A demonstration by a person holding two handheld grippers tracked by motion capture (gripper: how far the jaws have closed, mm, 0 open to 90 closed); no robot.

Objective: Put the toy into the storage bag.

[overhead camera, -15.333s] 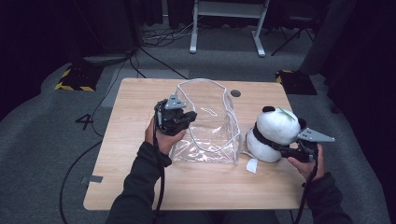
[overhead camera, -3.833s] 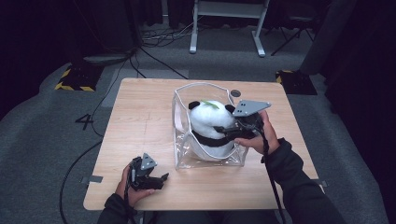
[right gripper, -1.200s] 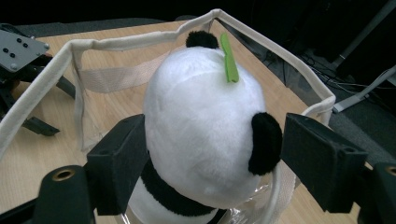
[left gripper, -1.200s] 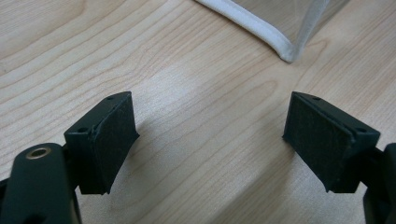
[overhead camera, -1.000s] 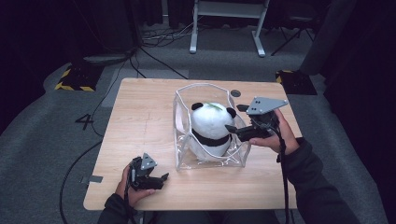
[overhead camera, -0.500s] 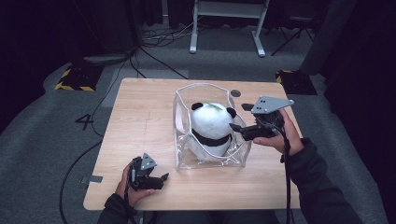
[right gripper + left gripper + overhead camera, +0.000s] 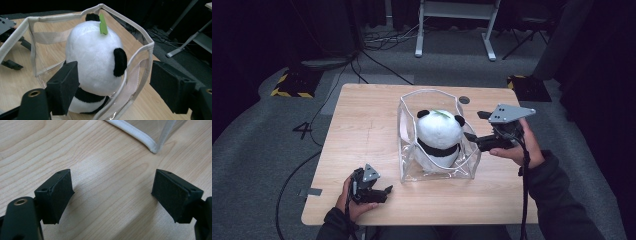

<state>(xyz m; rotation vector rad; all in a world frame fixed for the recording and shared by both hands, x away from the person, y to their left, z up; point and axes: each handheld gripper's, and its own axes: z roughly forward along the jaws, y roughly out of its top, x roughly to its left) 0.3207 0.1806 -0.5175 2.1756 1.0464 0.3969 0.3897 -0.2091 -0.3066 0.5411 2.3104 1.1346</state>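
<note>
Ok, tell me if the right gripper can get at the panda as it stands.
Probably yes from above: the panda sits in the open-topped clear bag, head exposed. The right gripper is open beside it, but the bag wall blocks a sideways approach.

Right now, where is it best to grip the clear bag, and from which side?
Probably the white-trimmed rim of the clear bag, from the right, where the right gripper waits open. The rim stands up, thin and free; the panda fills the inside.

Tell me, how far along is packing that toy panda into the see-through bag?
Mostly done: the plush panda sits upright inside the clear plastic bag, head above the rim. In hand: nothing; the right gripper hovers open beside the bag, and the left gripper rests open on the table. Left: probably just drawing clear; the bag's top stands open.
</note>
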